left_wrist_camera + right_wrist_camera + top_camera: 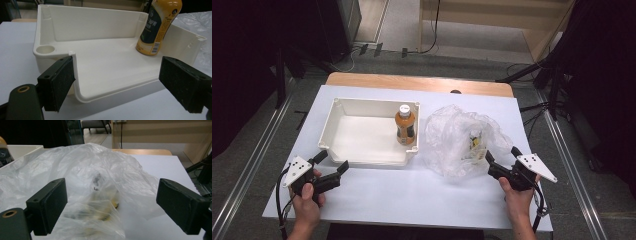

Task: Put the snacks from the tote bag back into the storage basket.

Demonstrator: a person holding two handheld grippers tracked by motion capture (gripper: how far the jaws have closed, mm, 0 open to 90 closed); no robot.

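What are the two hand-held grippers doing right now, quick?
Left hand-held gripper: open, holding nothing, jaws by the white tray's near corner.
Right hand-held gripper: open, holding nothing, jaws facing the clear plastic bag.

Bottle (157, 26) label print illegible.

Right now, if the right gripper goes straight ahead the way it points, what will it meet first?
Probably the clear plastic bag: the open right gripper points straight at it, with something yellowish inside.
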